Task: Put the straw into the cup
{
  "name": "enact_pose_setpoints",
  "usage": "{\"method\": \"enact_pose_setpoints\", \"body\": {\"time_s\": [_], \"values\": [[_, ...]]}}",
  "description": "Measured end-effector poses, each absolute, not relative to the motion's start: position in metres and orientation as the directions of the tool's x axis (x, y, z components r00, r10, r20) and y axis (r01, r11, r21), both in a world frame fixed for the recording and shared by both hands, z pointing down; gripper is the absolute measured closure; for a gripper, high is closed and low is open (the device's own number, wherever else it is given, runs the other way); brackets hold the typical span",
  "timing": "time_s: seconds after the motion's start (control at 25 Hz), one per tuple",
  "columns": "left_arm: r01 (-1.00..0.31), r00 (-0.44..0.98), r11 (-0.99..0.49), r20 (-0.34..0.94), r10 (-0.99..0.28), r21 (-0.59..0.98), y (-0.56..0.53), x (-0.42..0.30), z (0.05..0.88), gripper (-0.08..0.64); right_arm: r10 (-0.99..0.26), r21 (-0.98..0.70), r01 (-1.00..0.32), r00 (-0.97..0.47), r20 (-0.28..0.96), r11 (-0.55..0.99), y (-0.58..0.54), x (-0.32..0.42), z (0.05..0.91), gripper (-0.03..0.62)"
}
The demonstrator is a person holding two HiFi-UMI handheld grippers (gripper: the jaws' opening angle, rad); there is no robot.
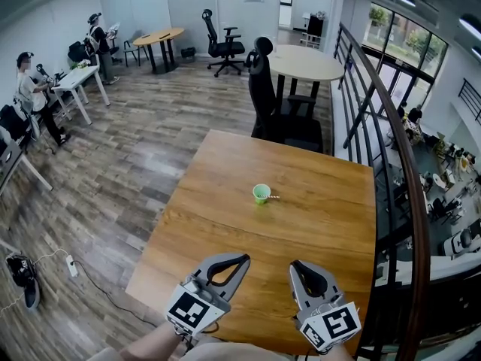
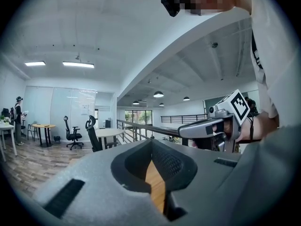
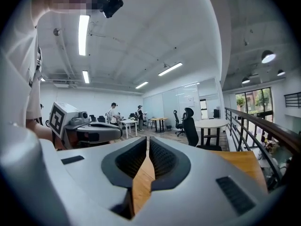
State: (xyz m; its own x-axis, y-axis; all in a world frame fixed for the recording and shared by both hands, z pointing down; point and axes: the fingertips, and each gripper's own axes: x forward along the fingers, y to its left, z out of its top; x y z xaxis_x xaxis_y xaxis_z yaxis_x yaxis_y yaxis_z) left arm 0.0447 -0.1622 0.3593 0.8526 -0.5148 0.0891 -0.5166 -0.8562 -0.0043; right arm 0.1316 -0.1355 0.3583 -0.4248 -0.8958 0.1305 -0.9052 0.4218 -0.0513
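**both tongs clenched and empty; cup and straw at table centre**

you hold the left gripper (image 1: 243, 260) and the right gripper (image 1: 295, 265) side by side over the near edge of the light brown wooden table (image 1: 218, 209). each gripper view shows its grey jaws pressed together at the tips, with only table wood behind the slit below: clenched, grasping nothing. the small green plastic cup (image 1: 261, 193) stands upright at 12 o'clock from both grippers, well apart from them. the thin pale straw (image 1: 274, 197) shows at the cup's 3 o'clock, touching or just beside it. it is too small to tell whether one end rests inside the cup or on the wood. so judged, the scene fits either a straw lying by the cup for pickup or one leaning out over the rim. settling that calls for a nearer look at the cup's 3 o'clock side. count: one cup, one straw, two grippers.
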Motion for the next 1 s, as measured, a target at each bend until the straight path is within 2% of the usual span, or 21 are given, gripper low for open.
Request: {"method": "enact_pose_setpoints", "body": {"time_s": [1.0], "values": [[-0.484, 0.872, -0.875, 0.090, -0.482, -0.005, -0.1603, 0.0540, 0.3616, 0.546, -0.903, -0.054, -0.911, -0.412, 0.124, 0.409, -0.1353, 0.1328, 0.3599, 0.571]]}}
